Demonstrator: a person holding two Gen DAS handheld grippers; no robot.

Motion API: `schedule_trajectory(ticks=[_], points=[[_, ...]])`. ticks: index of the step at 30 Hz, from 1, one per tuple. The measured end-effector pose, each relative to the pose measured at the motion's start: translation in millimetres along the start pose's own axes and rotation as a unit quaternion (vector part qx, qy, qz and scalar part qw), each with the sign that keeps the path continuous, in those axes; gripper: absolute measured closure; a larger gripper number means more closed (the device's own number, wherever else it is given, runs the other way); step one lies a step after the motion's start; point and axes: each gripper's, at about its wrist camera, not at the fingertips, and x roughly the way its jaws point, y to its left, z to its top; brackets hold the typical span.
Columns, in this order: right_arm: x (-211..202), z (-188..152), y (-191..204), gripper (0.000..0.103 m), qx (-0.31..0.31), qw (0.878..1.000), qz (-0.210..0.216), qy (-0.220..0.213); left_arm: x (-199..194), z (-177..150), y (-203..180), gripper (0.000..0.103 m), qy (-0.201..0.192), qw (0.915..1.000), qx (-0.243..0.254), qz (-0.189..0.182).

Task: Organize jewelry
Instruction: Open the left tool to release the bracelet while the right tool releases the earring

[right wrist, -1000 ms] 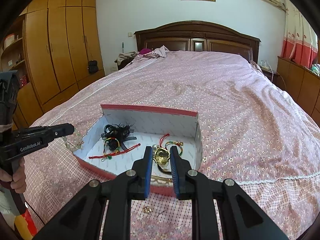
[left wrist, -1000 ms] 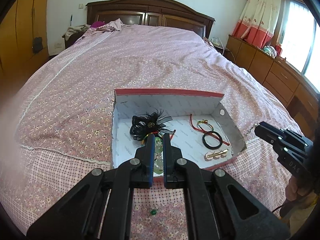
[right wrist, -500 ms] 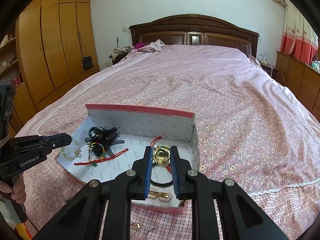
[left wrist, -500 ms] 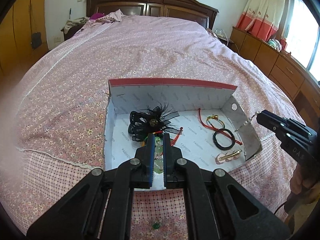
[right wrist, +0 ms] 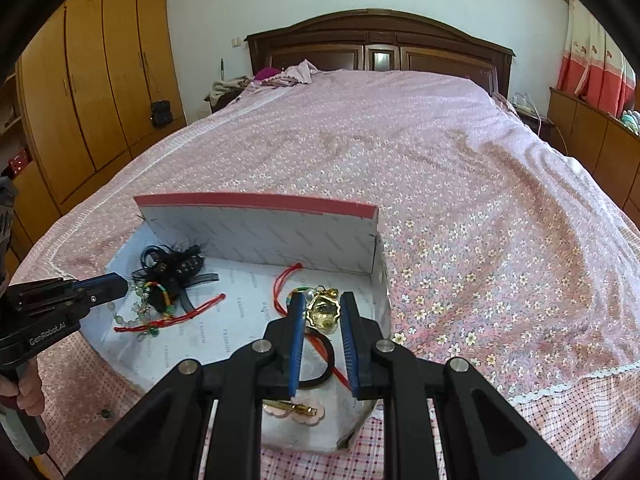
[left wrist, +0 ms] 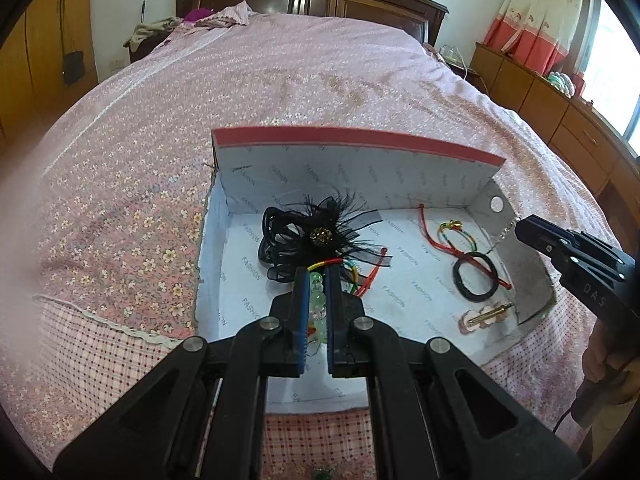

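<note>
A red-edged white box (left wrist: 352,168) lies open on the bed; it also shows in the right wrist view (right wrist: 264,236). Inside are a black feather hair piece (left wrist: 312,236), a red cord bracelet (left wrist: 448,236), a black hair tie (left wrist: 478,276) and a gold clip (left wrist: 486,316). My left gripper (left wrist: 318,280) is shut on a green bead bracelet (left wrist: 316,288) over the box's left half. My right gripper (right wrist: 322,312) is shut on a gold pendant (right wrist: 324,310) over the box's right half, with its chain hanging; it shows at the right in the left wrist view (left wrist: 532,232).
The box sits on a pink floral bedspread (right wrist: 440,184). A small green bead (right wrist: 105,413) lies on the checked cloth in front of the box. Wooden wardrobes (right wrist: 88,80) stand left, a low cabinet (left wrist: 560,120) right, the headboard (right wrist: 380,48) far back.
Both grippers have moved forward and lower over the box, each still holding its piece. The bead bracelet now trails onto the box floor beside the feather piece.
</note>
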Motion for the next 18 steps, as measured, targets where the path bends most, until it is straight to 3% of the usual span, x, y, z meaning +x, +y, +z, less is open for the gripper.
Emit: schedule_trajectory(ticks=[14, 18], points=[[32, -9, -7, 0.083, 0.003, 0.999, -0.016, 0.033, 17, 0, 3, 0.103, 0.011, 0.9997, 0.006, 0.019], [29, -8, -9, 0.077, 0.01, 0.999, -0.009, 0.032, 18, 1, 0, 0.103, 0.012, 0.9996, 0.01, 0.024]])
